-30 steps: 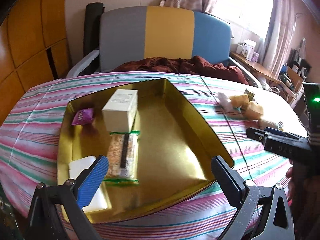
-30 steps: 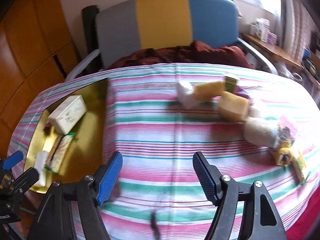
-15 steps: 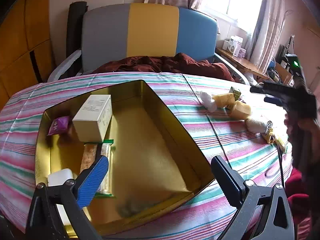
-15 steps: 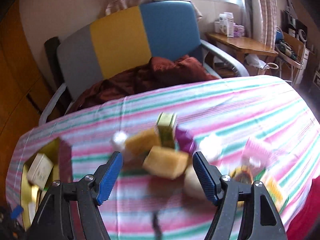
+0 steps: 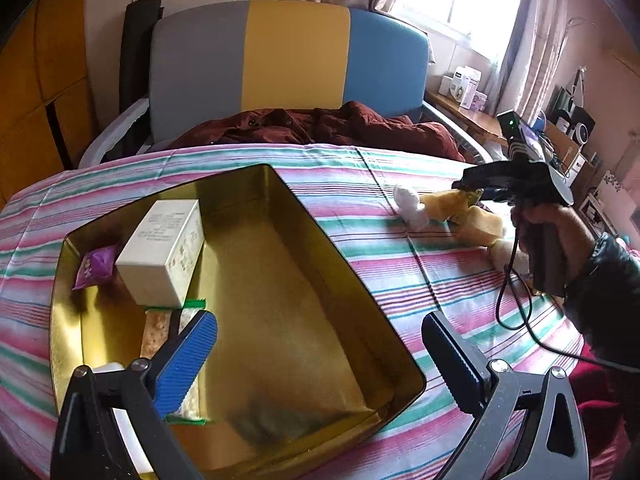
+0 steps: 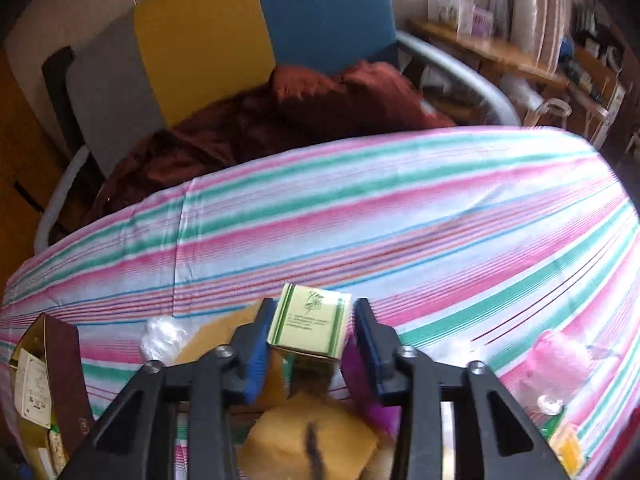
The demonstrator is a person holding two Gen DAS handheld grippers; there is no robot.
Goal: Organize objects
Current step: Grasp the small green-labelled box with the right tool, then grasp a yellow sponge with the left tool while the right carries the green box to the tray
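Observation:
My left gripper (image 5: 320,344) hangs open over the near end of the gold tin (image 5: 360,280). In the tin lie a white box (image 5: 164,248), a purple packet (image 5: 96,266) and a cracker packet (image 5: 160,328). In the right wrist view my right gripper (image 6: 314,320) is closing on a small green box (image 6: 310,324), and both blue pads touch its sides. Under it lie yellow sponges (image 6: 304,436), another purple packet (image 6: 360,380) and a white wrapped lump (image 6: 164,336). From the left wrist view, the right gripper (image 5: 468,184) stands over that pile.
A striped cloth (image 6: 400,220) covers the table. Behind it stands an armchair (image 5: 296,60) with dark red cloth (image 5: 320,128) on its seat. A pink roll (image 6: 556,360) lies right of the pile. A hand (image 5: 552,232) and a dangling cable (image 5: 516,304) are at the right.
My right gripper has swung from near the tin over to the pile at the right, come down, and its jaws have narrowed onto the small green box. The left gripper drifted a little, still open.

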